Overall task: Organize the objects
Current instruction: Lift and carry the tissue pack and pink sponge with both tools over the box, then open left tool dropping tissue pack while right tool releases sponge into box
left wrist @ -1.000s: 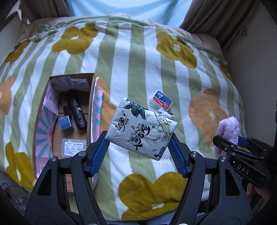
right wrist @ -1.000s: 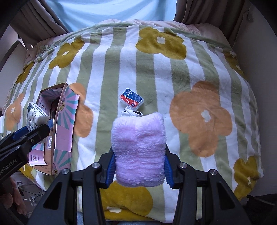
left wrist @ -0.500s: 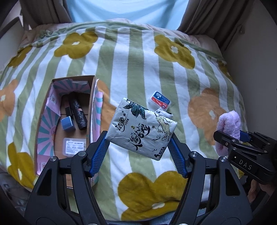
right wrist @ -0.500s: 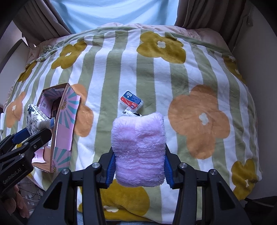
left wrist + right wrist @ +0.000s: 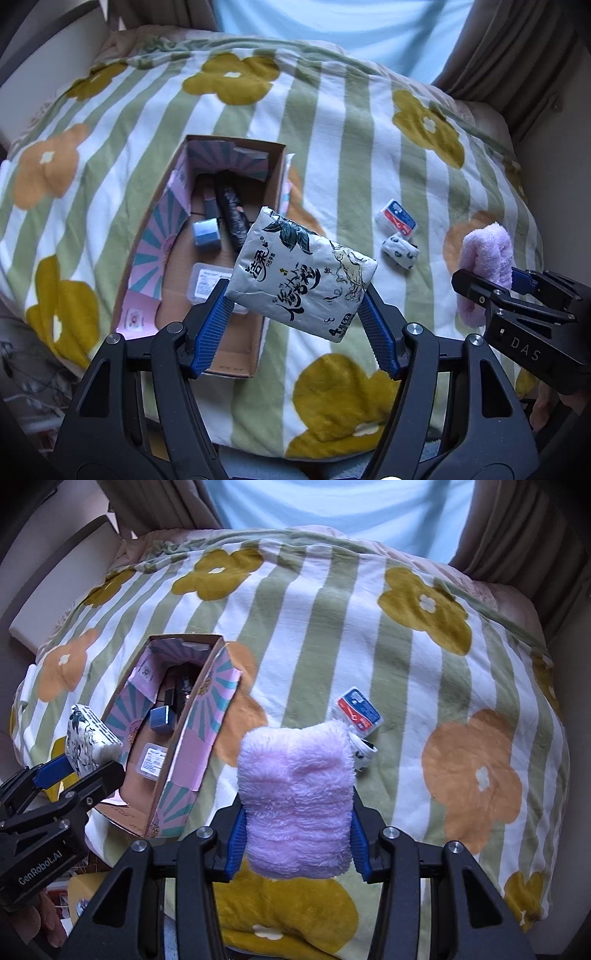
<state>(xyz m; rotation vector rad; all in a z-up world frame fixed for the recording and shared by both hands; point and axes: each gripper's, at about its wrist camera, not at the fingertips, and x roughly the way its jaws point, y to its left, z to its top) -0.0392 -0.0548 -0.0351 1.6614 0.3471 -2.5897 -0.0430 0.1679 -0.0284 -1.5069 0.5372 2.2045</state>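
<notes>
Left hand-held gripper (image 5: 297,317): clamped on tissue pack (image 5: 301,273), in the air over the box's near right corner.
Right hand-held gripper (image 5: 295,836): clamped on purple fluffy cloth (image 5: 297,805), above the bed (image 5: 332,602).
Box (image 5: 275,184): at 10 o'clock of the pack; already holds a dark roll, a blue cube, a clear case.
Left to do: both held items, plus card pack (image 5: 397,221) and small spotted bundle (image 5: 400,253) at 2 o'clock on the bed.
Progress: roughly halfway, by my estimate.
</notes>
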